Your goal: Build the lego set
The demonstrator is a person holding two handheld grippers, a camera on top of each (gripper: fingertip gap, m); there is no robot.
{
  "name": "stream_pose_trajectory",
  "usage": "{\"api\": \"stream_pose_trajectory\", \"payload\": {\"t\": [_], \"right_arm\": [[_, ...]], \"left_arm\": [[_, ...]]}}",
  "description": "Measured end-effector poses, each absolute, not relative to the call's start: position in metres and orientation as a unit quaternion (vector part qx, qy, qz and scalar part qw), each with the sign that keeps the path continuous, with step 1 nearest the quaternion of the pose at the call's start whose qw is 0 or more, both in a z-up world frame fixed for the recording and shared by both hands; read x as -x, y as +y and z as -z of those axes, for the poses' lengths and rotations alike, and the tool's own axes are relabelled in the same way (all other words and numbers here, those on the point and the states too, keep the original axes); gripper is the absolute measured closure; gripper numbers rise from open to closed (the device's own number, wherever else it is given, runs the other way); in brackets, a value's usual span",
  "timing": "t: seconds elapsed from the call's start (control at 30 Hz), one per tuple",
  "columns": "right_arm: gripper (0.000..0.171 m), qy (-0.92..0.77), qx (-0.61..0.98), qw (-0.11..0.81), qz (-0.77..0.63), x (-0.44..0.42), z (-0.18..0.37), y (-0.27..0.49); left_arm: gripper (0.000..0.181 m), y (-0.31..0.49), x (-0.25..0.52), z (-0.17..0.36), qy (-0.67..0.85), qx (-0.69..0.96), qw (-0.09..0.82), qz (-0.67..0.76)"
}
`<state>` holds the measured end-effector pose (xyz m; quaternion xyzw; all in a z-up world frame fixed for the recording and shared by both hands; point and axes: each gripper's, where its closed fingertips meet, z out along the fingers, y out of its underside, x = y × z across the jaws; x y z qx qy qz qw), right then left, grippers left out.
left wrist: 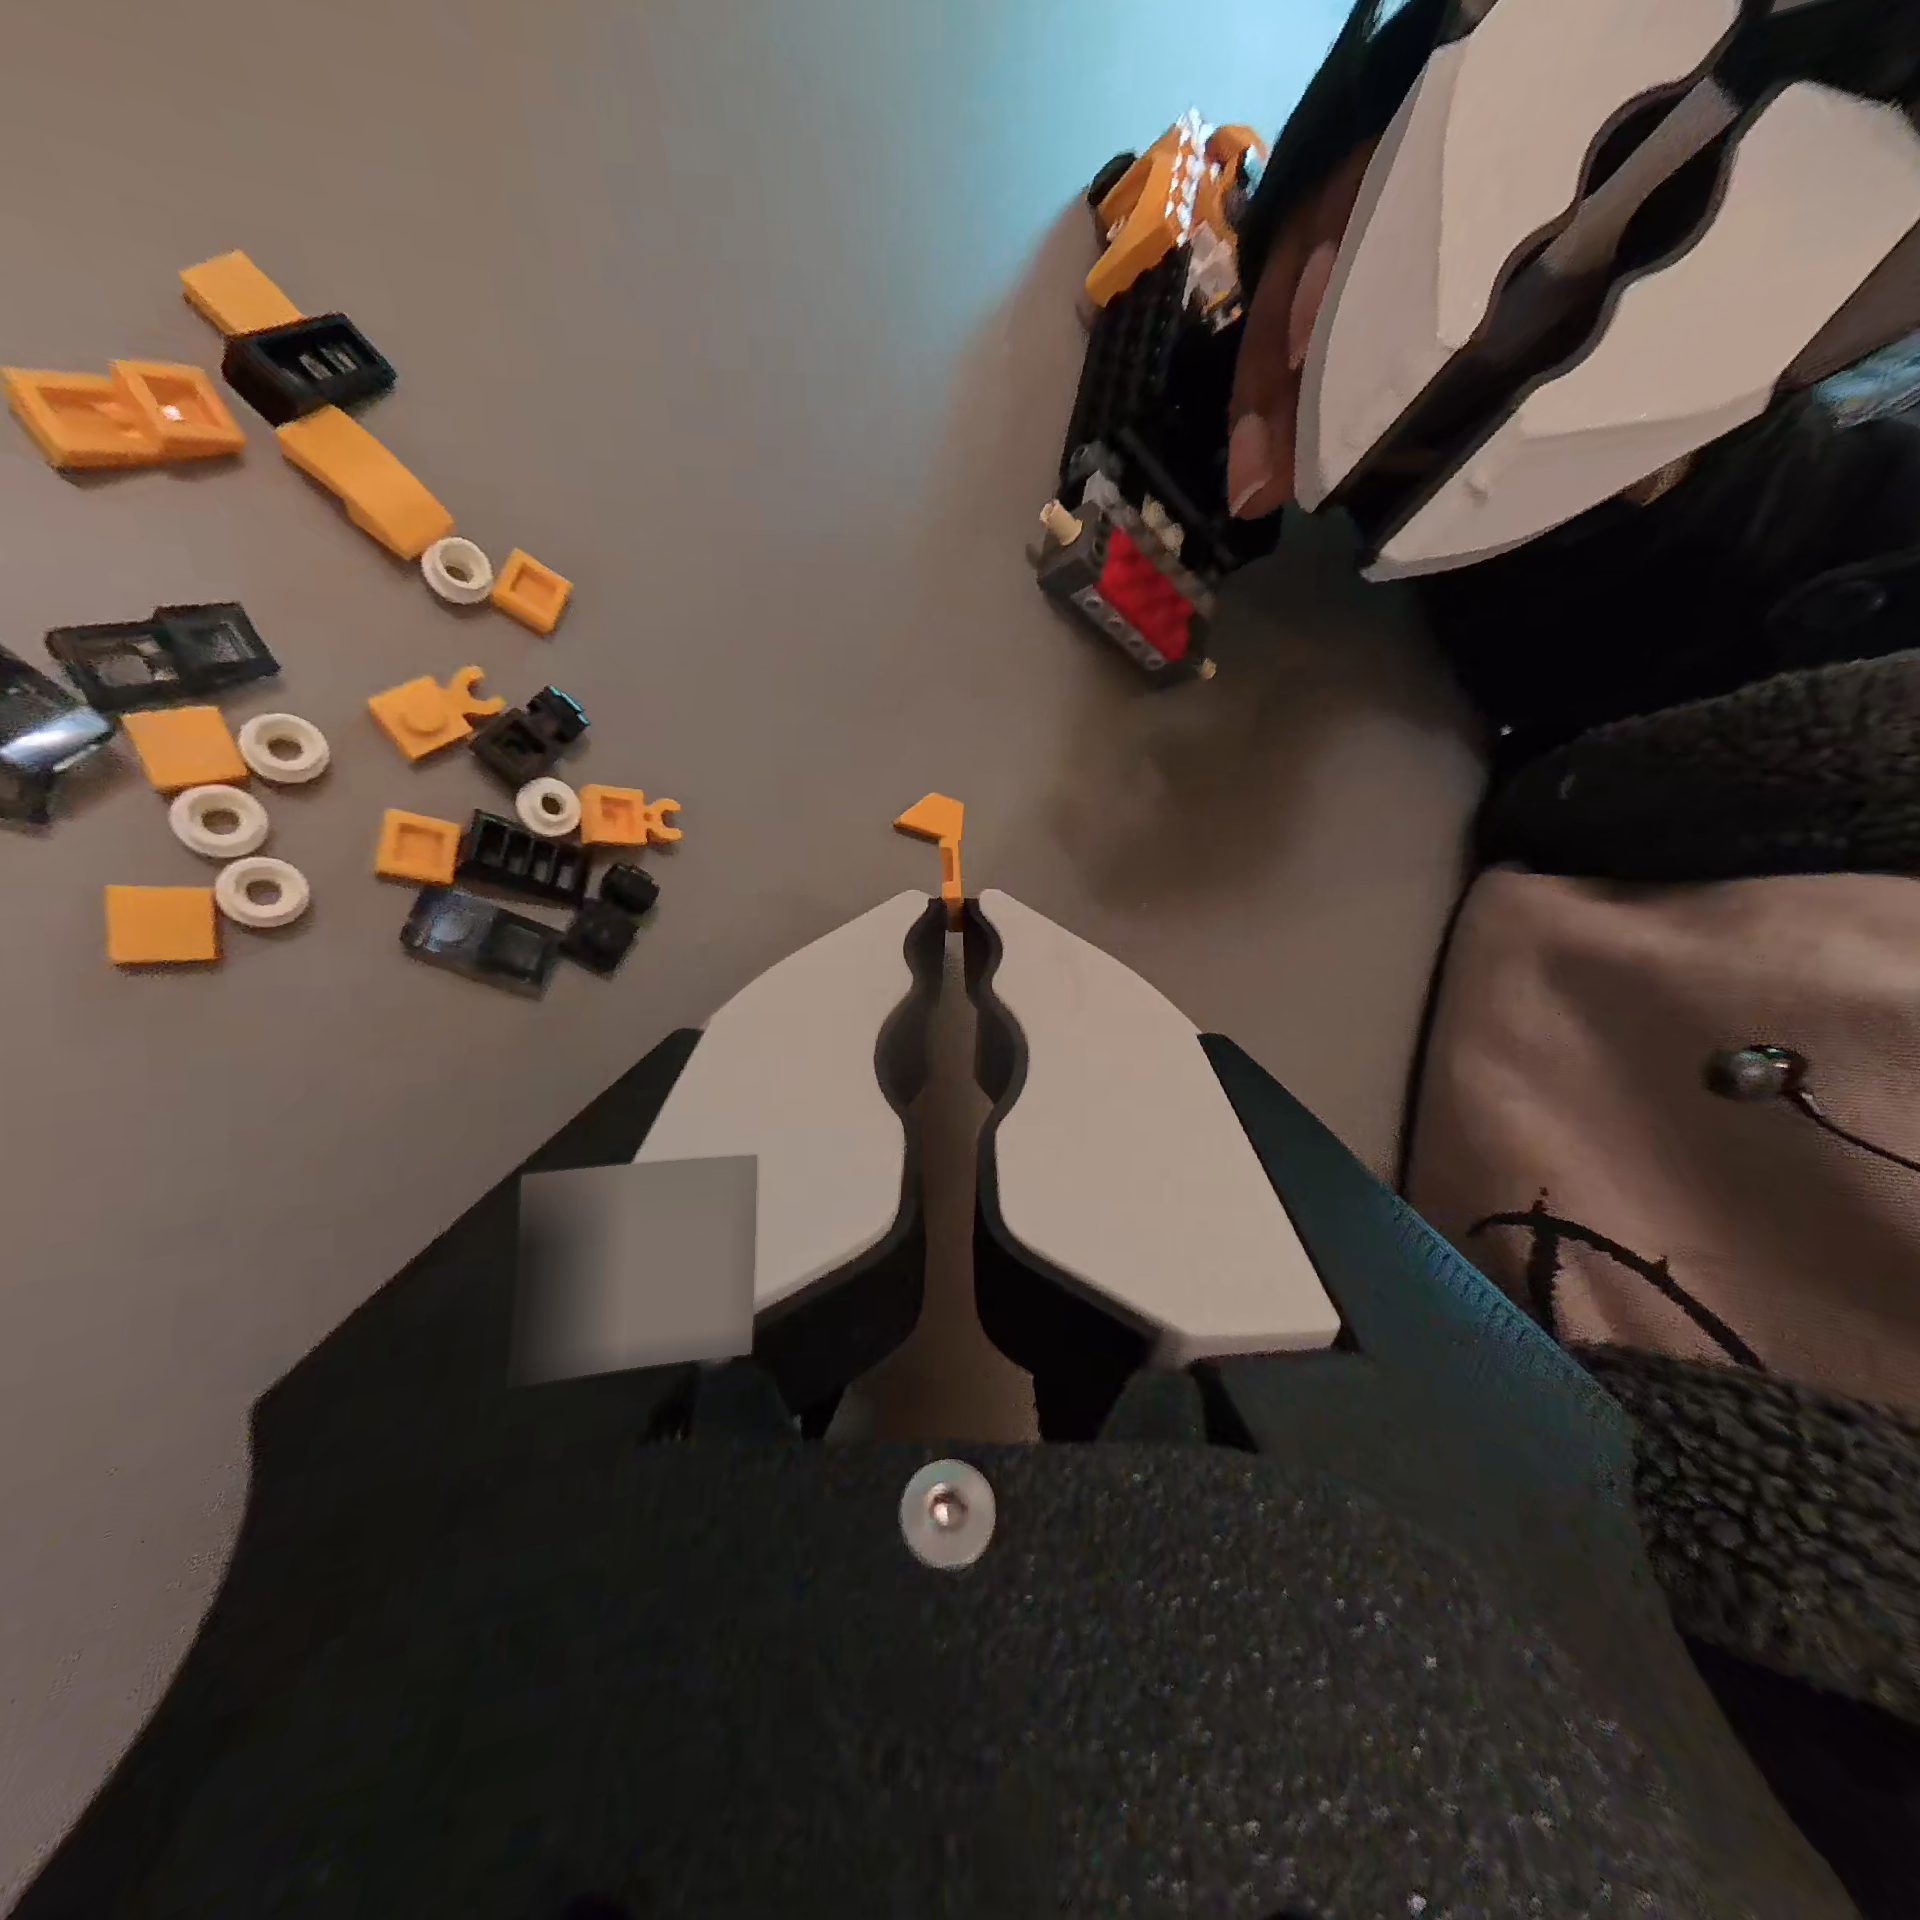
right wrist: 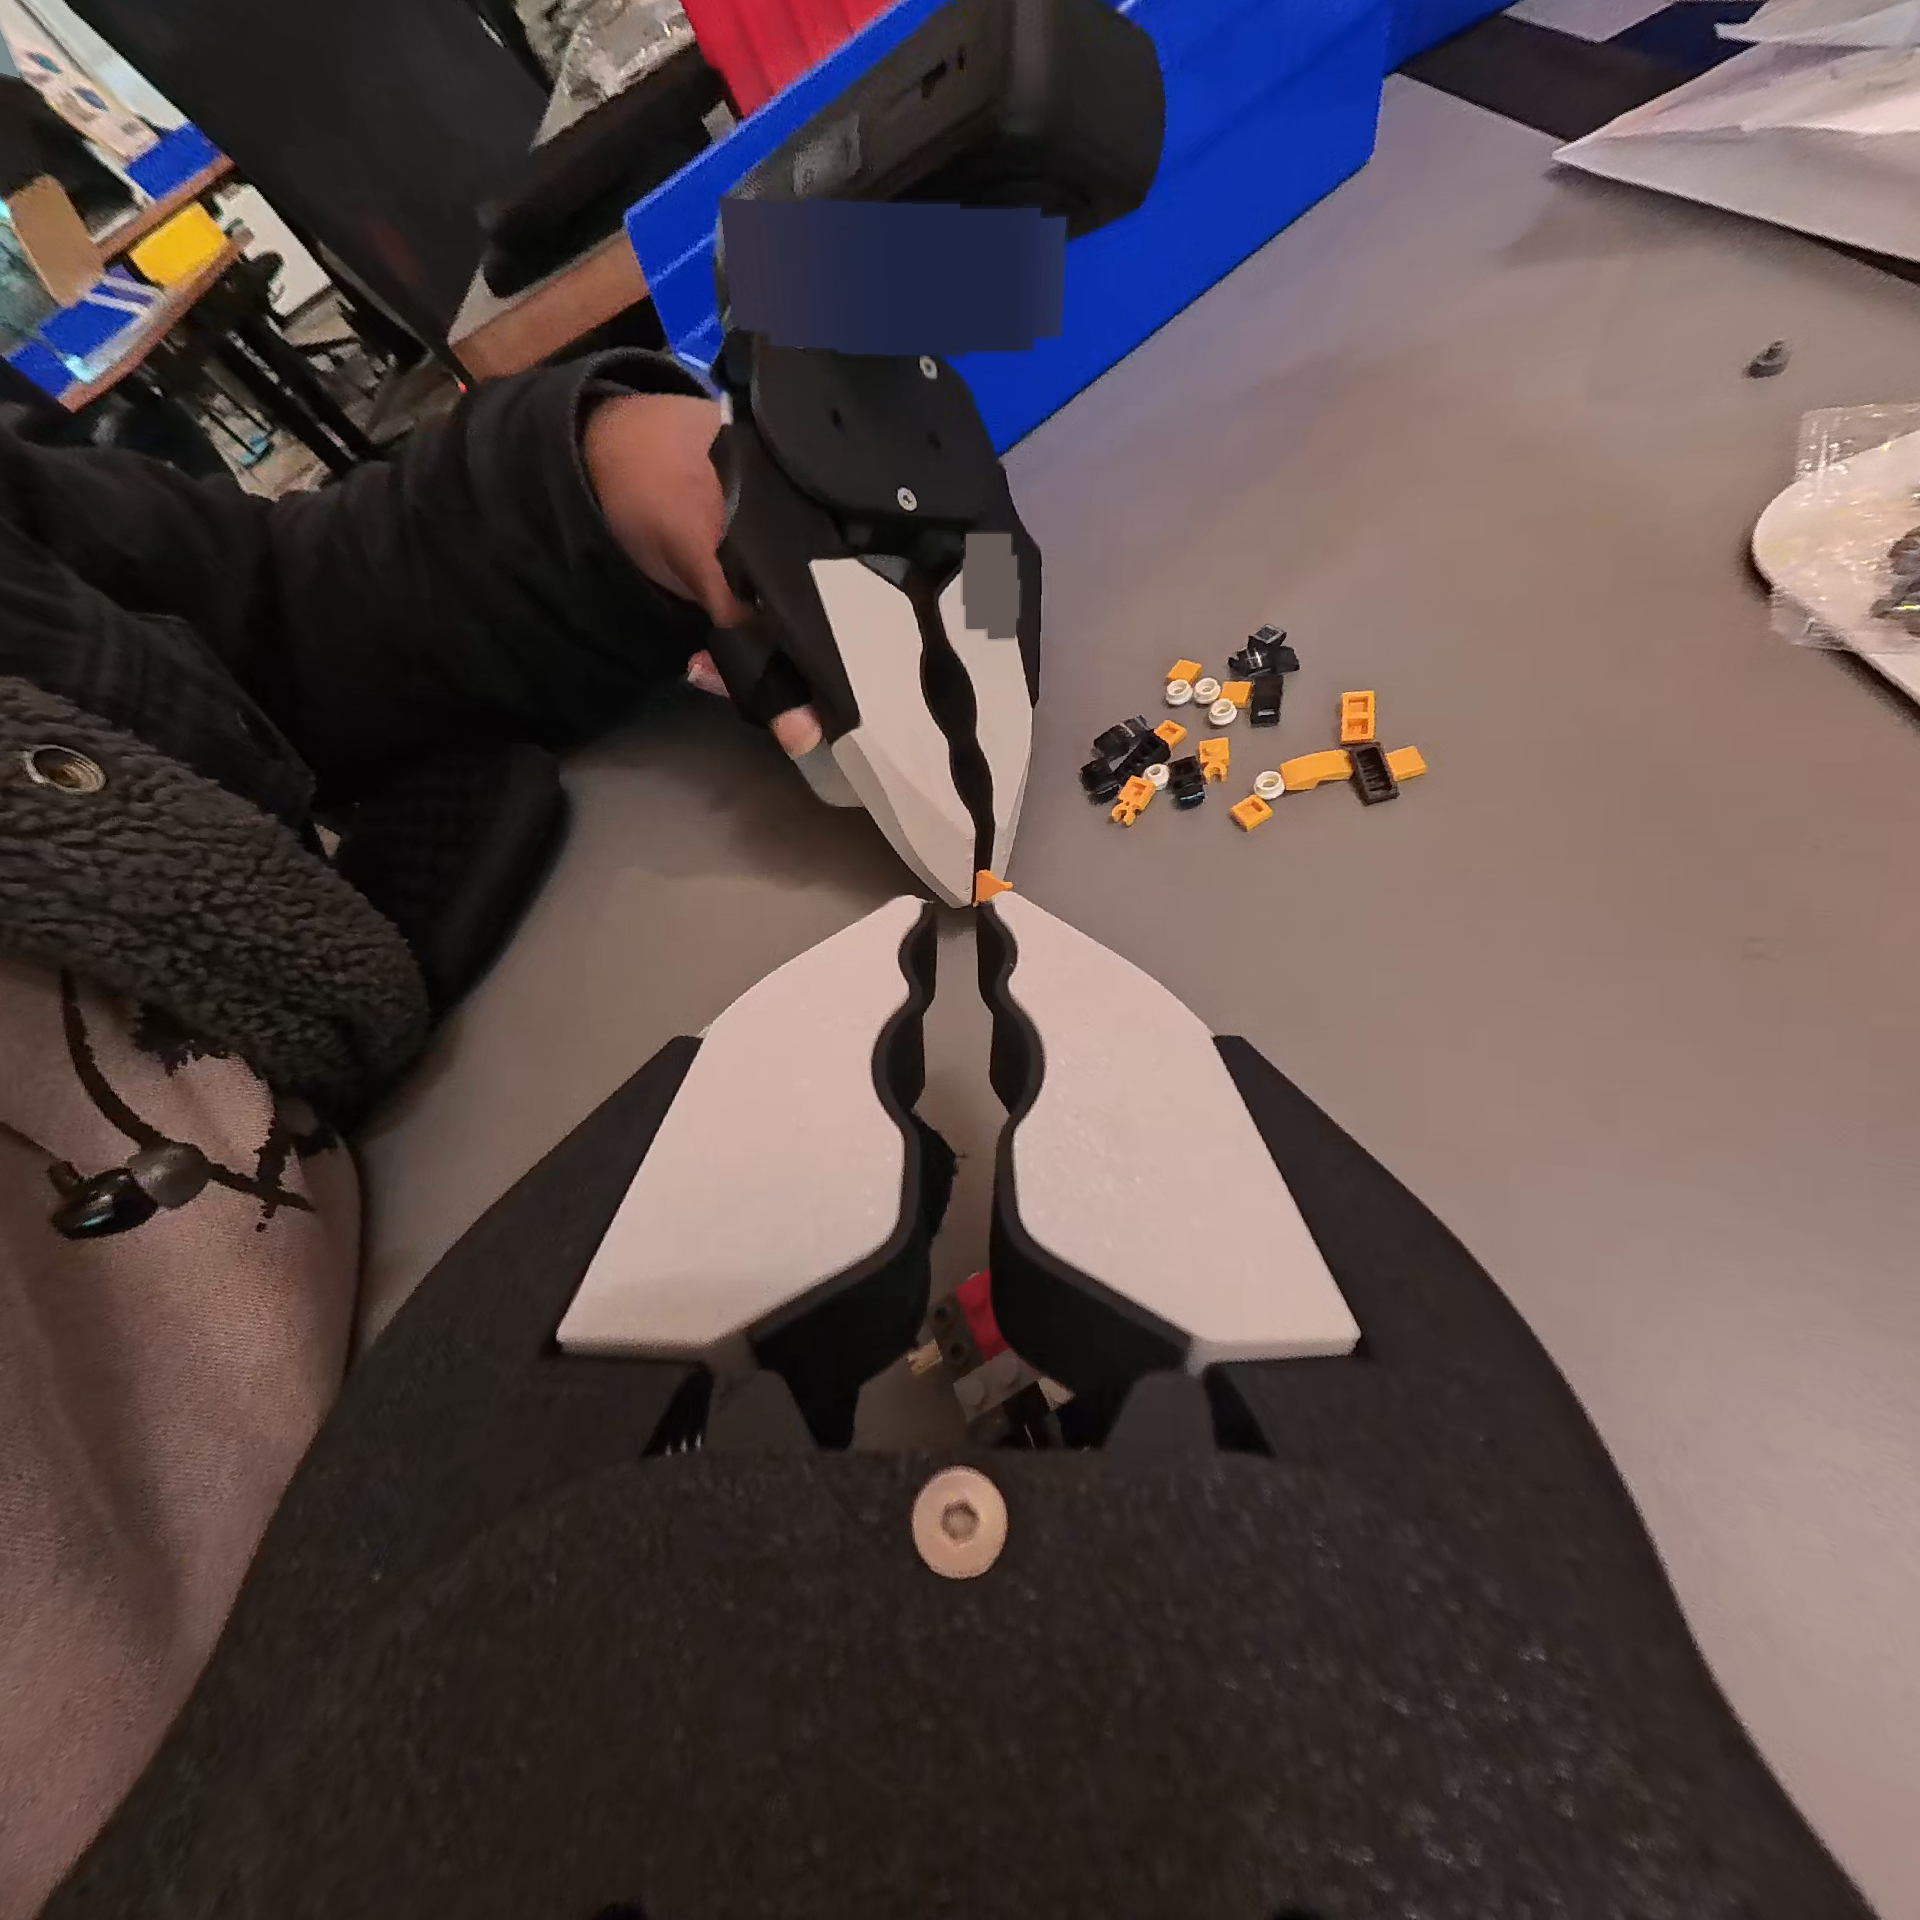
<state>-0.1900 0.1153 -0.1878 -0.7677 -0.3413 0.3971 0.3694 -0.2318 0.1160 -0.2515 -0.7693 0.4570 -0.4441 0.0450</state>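
Observation:
My left gripper [left wrist: 954, 904] is shut on a small orange Lego piece [left wrist: 940, 831] that sticks out past its tips above the grey table [left wrist: 727, 312]. In the right wrist view the left gripper [right wrist: 982, 868] points down, and its orange piece [right wrist: 992, 885] is right at my right gripper's tips [right wrist: 956, 912]. The right gripper's jaws stand a narrow gap apart with nothing between the tips. The partly built black, orange and red model [left wrist: 1148, 416] lies on the table under the right gripper [left wrist: 1340, 520]. A bit of it shows below the right gripper's fingers [right wrist: 971, 1351].
Loose orange, black and white pieces [left wrist: 343, 675] are scattered on the left of the table, also seen in the right wrist view [right wrist: 1247, 748]. A blue bin [right wrist: 1195, 260], papers [right wrist: 1766, 135] and a plastic bag [right wrist: 1849, 540] are at the far side. A person's sleeve [right wrist: 312, 623] rests nearby. About 8 centimetres separates my left fingertips from my right.

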Motion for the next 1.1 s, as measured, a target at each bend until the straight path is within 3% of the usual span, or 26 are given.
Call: {"api": "stream_pose_trajectory", "payload": {"t": [0.27,0.5,0.67,1.1], "right_arm": [[0.164,-0.347,0.771,0.364,-0.391,0.192,0.188,0.114],[0.164,-0.349,0.77,0.363,-0.392,0.19,0.185,0.113],[0.164,-0.348,0.766,0.372,-0.392,0.185,0.178,0.113],[0.164,-0.349,0.766,0.374,-0.389,0.185,0.177,0.112]], "left_arm": [[0.179,0.121,0.242,0.26,0.51,0.783,0.06,0.352],[0.177,0.117,0.242,0.26,0.542,0.767,-0.009,0.343],[0.171,0.125,0.242,0.259,0.556,0.771,-0.008,0.311],[0.163,0.13,0.255,0.26,0.578,0.779,0.126,0.209]]}}
